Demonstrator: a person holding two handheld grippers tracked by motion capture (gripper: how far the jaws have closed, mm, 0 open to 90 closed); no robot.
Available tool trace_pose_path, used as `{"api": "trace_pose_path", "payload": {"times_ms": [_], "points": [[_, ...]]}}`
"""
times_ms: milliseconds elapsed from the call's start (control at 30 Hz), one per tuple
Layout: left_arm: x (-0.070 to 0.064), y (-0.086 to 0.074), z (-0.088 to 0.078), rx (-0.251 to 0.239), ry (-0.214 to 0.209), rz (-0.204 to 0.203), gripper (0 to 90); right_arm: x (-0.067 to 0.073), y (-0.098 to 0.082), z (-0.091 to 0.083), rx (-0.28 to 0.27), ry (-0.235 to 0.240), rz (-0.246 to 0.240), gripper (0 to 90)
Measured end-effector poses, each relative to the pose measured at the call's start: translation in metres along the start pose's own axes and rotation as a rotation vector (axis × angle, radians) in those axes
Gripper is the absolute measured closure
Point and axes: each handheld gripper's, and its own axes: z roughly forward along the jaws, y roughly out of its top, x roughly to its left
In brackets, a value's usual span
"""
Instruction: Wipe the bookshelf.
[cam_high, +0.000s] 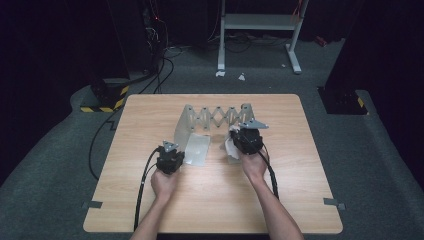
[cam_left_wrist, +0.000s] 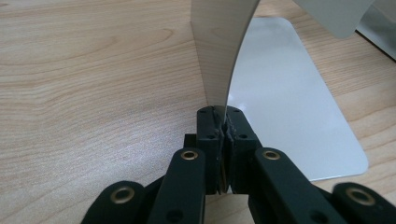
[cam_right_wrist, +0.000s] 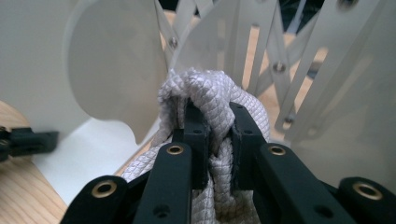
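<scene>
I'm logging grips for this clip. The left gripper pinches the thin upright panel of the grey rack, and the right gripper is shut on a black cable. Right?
Not quite. The right gripper is shut on a white cloth, not a black cable, as the right gripper view shows. The left gripper does pinch the thin upright panel of the grey rack.

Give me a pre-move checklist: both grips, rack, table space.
1. Left gripper shut on the thin rack panel: ok, jaws pinch its edge.
2. Right gripper shut on the white cloth: ok, fabric bunched between the jaws.
3. Folding rack standing on the table: ok, lattice looks extended.
4. Flat base plate lying flat: ok.
5. Cloth free of the lattice: cannot tell, the bunch hides it.
6. Room near the table's front edge: ok.
</scene>
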Motion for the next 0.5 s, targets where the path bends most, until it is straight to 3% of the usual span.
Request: {"api": "trace_pose_path", "payload": {"times_ms": [300, 500], "points": [[0.0, 0.0, 0.0, 0.0, 0.0, -0.001, 85.8, -0.002, -0.013, 0.027, 0.074, -0.012, 0.016, 80.4], [0.0, 0.0, 0.0, 0.0, 0.0, 0.001, 85.8, -0.007, 0.0, 0.012, 0.014, 0.047, 0.049, 80.4]]}}
